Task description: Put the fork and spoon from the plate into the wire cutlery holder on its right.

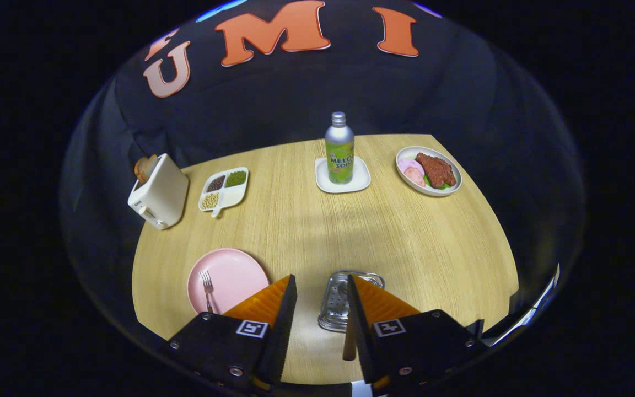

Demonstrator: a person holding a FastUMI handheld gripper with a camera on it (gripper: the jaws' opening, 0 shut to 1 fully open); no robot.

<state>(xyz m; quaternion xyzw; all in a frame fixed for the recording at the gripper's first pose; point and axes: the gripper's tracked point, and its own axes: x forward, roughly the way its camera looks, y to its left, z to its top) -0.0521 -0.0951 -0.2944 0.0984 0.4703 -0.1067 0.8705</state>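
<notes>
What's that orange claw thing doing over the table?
A person is holding a gripper above a wooden table. Its fingers are open, with a metal cutlery holder showing between them. A wooden handle, maybe the spoon's, sticks out beside the right finger; what holds it is unclear. The fork lies on the pink plate, left of the holder. Farther back stand a bottle and a toaster.

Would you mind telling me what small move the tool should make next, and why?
Probably swing left toward the pink plate, where the fork lies. The tool hangs open over the metal cutlery holder; a brown handle, perhaps the spoon's, stands against its right finger, though I cannot tell whether that piece is already inside. The fork looks like what is left.
</notes>
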